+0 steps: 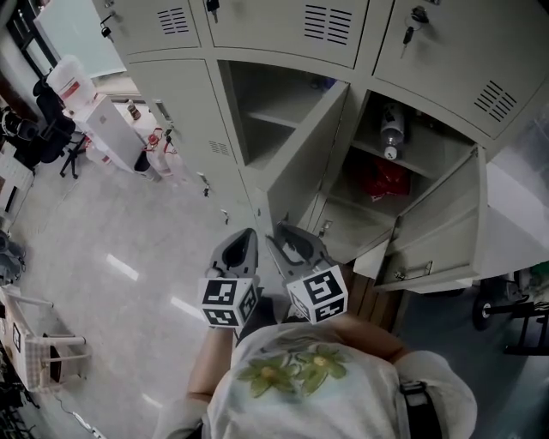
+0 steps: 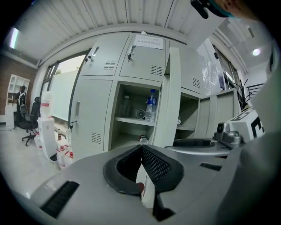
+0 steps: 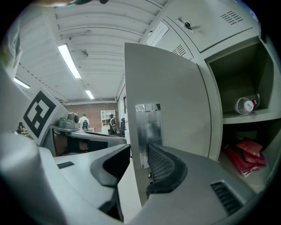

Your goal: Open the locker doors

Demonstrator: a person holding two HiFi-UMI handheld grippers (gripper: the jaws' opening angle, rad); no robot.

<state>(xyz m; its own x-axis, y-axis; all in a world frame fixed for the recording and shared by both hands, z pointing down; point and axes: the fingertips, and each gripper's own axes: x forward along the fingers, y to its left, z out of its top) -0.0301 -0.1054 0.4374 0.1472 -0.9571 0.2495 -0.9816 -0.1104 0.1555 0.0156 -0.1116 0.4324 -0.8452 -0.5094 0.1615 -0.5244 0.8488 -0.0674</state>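
Nearest, left gripper (image 1: 246, 236) (image 2: 140, 148): jaws pressed together with nothing between them; held low, just beside its partner.
Right gripper (image 1: 280, 229) (image 3: 139, 151): clamped on the free edge of the grey metal middle locker door (image 1: 304, 159) (image 3: 171, 96), beside its shiny latch plate (image 3: 148, 127).
Middle door position: swung well out from its compartment, hinged on its right side.
Grey metal right locker door (image 1: 437, 227): also swung wide, touched by neither gripper.
Right compartment contents: clear plastic bottle (image 1: 391, 129) (image 3: 246, 105) lying on the shelf; crumpled red bag (image 1: 386, 180) (image 3: 246, 156) below it.
Closed grey door at the left (image 1: 180, 120) (image 2: 90, 114): shut, well apart from both grippers.
Upper row of grey doors (image 1: 283, 21): shut, keys in the locks.
Progress: two doors open, by the look of it; the left door and upper row remain, if the task covers them.
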